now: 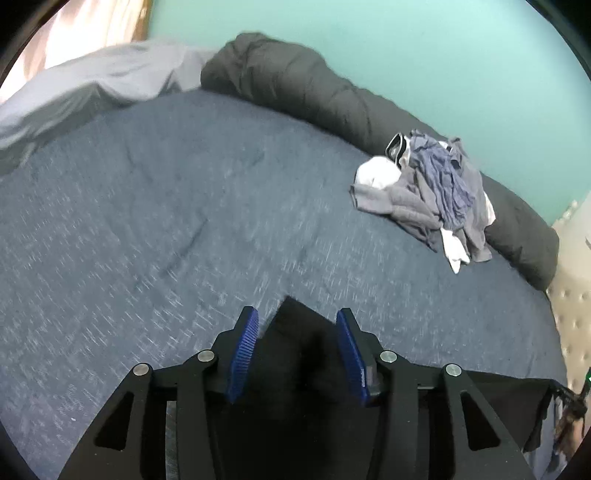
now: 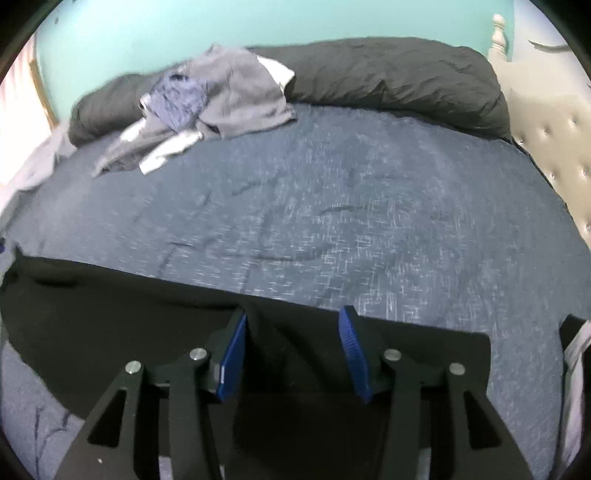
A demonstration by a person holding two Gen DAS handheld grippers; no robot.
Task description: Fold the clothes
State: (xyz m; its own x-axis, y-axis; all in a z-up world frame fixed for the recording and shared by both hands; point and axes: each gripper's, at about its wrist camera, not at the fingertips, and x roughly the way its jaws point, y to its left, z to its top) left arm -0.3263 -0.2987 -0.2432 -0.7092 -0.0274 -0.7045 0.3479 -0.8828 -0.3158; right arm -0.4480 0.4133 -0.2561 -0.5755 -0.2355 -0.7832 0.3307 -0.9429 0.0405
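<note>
**A:** What have I got under the left gripper (image 1: 297, 325)?

**B:** From where I sit, its blue pads (image 1: 243, 352) stand apart, released. A corner of the black garment (image 1: 295, 354) pokes up between them, but neither pad presses on it. The rest of that cloth runs off to the right, flat along the lower edge of my view.

**A:** And the right gripper (image 2: 295, 326)?

**B:** Same story: parted, gripping nothing. The black garment (image 2: 110, 317) lies spread on the blue bedspread (image 2: 369, 221) directly beneath the fingers, with its far edge just ahead of the fingertips and most of the cloth stretching away to the left.

**A:** Where is the rest of the laundry?

**B:** The pile of clothes (image 1: 428, 192), grey, blue-violet and white pieces in a heap, sits well ahead of the left gripper and off to its right. From the right gripper it is far ahead and to the left (image 2: 207, 107), leaning against the dark rolled duvet (image 2: 388, 81) that lines the far side of the bed under the teal wall (image 2: 258, 22).

**A:** Anything else nearby?

**B:** A tufted pale headboard (image 2: 554, 155) far to the right, and a light grey sheet (image 1: 92, 85) bunched ahead and left of the left gripper. Both views are somewhat blurred.
</note>
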